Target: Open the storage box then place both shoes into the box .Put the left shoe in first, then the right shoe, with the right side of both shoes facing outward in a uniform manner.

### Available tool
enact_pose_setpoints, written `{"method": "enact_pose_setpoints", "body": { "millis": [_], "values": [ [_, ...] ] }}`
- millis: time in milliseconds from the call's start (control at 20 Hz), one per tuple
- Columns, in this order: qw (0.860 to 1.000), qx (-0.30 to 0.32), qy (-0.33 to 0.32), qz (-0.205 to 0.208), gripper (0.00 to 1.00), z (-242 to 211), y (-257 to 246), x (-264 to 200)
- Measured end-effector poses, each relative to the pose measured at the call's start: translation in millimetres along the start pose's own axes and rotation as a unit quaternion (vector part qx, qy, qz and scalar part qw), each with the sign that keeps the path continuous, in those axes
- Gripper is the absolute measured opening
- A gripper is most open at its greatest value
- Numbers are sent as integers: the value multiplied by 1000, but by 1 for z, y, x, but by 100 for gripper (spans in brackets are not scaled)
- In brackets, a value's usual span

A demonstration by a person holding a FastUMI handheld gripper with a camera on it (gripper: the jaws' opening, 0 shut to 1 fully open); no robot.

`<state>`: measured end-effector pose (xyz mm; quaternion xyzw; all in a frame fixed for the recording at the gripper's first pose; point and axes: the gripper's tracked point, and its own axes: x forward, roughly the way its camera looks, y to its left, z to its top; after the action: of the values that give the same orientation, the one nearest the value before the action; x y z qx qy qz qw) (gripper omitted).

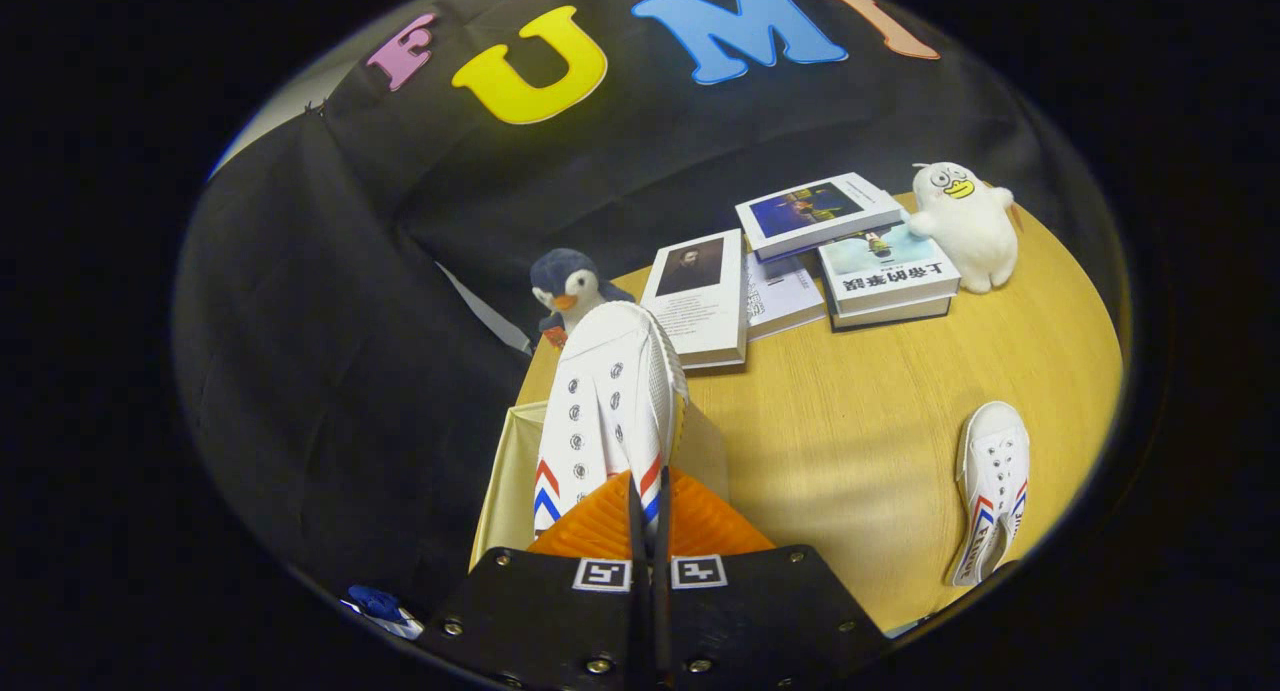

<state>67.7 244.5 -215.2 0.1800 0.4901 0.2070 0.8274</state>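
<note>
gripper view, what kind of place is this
Likely a staged recording booth, not a real home: black cloth wall behind a round wooden table set with books, plush toys and an open storage box. The fingers grip a white shoe over the box.

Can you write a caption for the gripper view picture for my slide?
The claw pinches a white shoe above the open box, while the other shoe lies on the table.

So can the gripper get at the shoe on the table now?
Probably not yet: the gripper is shut on the other shoe, held above the box. The table shoe lies free, nothing around it.
</note>
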Motion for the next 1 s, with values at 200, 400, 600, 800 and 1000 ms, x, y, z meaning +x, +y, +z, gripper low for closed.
{"method": "enact_pose_setpoints", "body": {
  "millis": [200, 400, 600, 800, 1000],
  "values": [
    [1000, -12, 21, 0, 1, -19, 22, 22],
    [999, -20, 33, -9, 0, -34, 37, 41],
    [999, -24, 46, -15, 1, -54, 51, 57],
    [998, -27, 40, -27, 1, -62, 57, 65],
    [998, -35, 46, -27, 0, -81, 66, 70]
  ]
}}
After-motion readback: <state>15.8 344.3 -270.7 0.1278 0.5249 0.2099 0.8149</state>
